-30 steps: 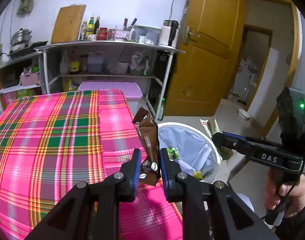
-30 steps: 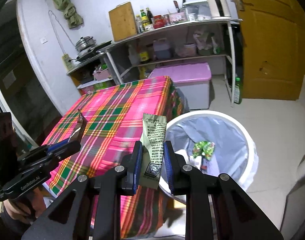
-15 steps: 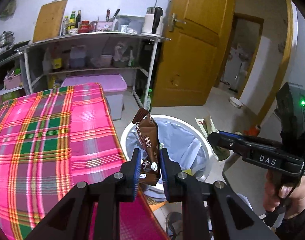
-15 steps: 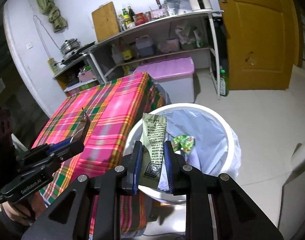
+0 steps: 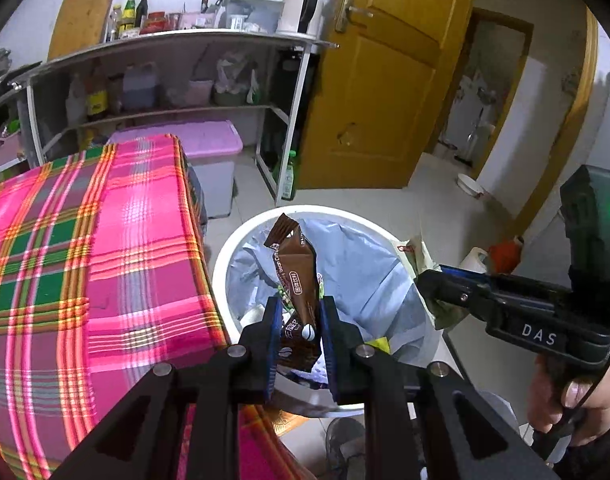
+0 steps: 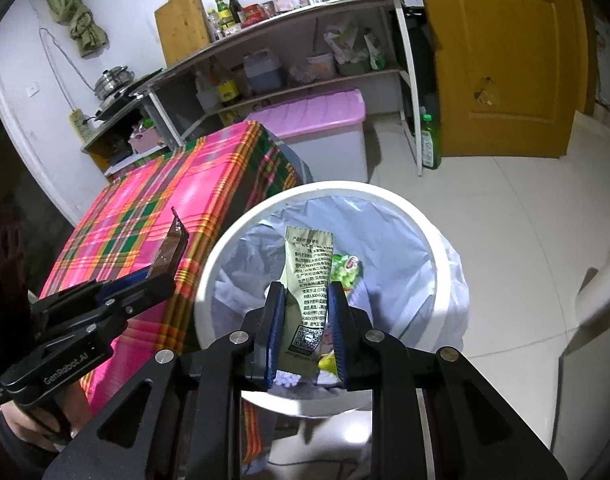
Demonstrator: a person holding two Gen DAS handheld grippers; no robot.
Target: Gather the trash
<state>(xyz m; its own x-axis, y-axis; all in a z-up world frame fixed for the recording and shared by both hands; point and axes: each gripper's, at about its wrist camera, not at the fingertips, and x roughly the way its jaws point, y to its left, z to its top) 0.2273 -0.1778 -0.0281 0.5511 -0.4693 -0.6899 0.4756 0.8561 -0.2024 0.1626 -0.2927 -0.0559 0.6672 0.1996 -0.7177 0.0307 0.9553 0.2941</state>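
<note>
Drop step: left gripper (image 5: 299, 332) jaws pinching brown wrapper (image 5: 295, 276), right gripper (image 6: 305, 320) jaws pinching green packet (image 6: 309, 276), both over bin (image 6: 225, 252) at frame centre; next, spread jaws.

left gripper (image 5: 299, 344): black angular linkage arms, silver round screws at pivots, blue pads inside fingers; side shows white "GenRobot.AI" lettering
right gripper (image 6: 305, 328): same black build, silver screws, blue pads; side marked "DAS" in white
camera block: dark housing on the right one, green LED lit
cable: thin black, by right hand (image 5: 577, 404)
sleeve: dark cuff
</note>
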